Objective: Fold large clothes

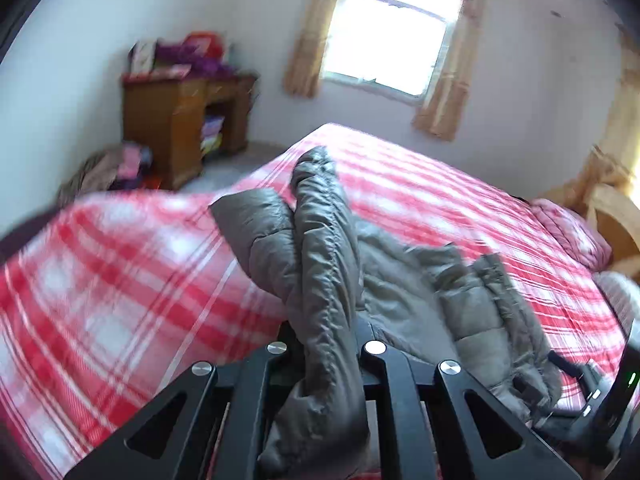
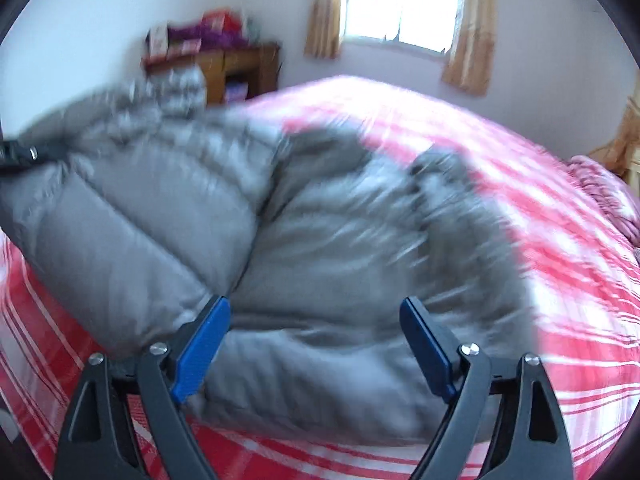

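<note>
A grey puffer jacket point(image 1: 320, 240) lies bunched on a bed with a red and white checked cover point(image 1: 120, 280). My left gripper point(image 1: 326, 334) is shut on a thick fold of the jacket, which rises between its black fingers and hangs lifted off the bed. In the right wrist view the jacket point(image 2: 280, 240) fills the middle, one side raised at the left. My right gripper point(image 2: 315, 308) stands open just above the jacket's near part. Its blue pads point(image 2: 204, 344) are wide apart and grip nothing.
A wooden cabinet point(image 1: 172, 132) with colourful things on top stands in the far left corner, with a pile of clothes on the floor beside it. A curtained window point(image 1: 392, 40) is behind the bed. A pink pillow point(image 1: 568, 232) and a wooden headboard point(image 1: 616, 216) are at the right.
</note>
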`<state>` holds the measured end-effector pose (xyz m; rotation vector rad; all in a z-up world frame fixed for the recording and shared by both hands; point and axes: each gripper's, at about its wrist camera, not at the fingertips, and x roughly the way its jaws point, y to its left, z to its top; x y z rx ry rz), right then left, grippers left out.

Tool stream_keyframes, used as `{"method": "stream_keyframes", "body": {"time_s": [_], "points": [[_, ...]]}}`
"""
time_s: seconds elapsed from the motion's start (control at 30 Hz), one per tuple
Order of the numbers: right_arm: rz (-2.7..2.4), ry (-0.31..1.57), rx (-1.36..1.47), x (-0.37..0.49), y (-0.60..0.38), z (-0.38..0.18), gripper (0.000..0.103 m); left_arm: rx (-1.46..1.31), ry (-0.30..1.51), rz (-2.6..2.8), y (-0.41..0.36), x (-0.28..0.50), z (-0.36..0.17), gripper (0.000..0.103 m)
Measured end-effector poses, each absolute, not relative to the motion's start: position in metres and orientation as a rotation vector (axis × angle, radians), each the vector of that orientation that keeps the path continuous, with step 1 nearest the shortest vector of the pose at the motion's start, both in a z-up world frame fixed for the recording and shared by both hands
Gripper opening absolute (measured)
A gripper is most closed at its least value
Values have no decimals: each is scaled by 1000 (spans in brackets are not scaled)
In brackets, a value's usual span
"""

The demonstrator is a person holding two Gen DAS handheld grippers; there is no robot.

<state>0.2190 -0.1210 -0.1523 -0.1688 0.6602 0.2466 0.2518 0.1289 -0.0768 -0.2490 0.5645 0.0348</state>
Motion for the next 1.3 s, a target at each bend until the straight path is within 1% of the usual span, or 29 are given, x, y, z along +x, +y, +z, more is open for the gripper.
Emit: {"method": "stream_keyframes", "body": {"time_s": [0.07,0.13,0.23,0.3,0.47,0.57,0.7,0.93,1.17,1.2,1.27,1.3], "points": [[200,627,-125,222,-151,-135,90,-208,537,-10,108,259,-60,7],[121,618,-74,230,-194,-124,90,-147,505,-71,72,267,-38,7],[6,626,-22,244,-251,-125,90,-46,485,-140,21,278,-22,7],[-53,640,15,248,-292,-131,90,19,481,-168,-8,285,-20,7],[-161,676,72,255,-355,-143,90,167,514,-253,-100,305,-43,8],[-214,683,102,247,-374,-144,90,234,551,-310,-141,311,-64,8],[-267,699,145,238,-404,-156,90,383,583,-354,-196,305,-102,8],[-271,737,206,233,-426,-186,90,511,622,-370,-232,305,-148,8],[-270,746,227,233,-430,-189,91,510,641,-367,-231,307,-156,10],[-272,753,228,234,-430,-190,91,513,641,-363,-232,307,-156,13],[-277,762,223,235,-431,-192,92,509,644,-358,-234,308,-156,14],[-278,768,218,236,-430,-193,93,507,643,-358,-234,307,-156,16]]}}
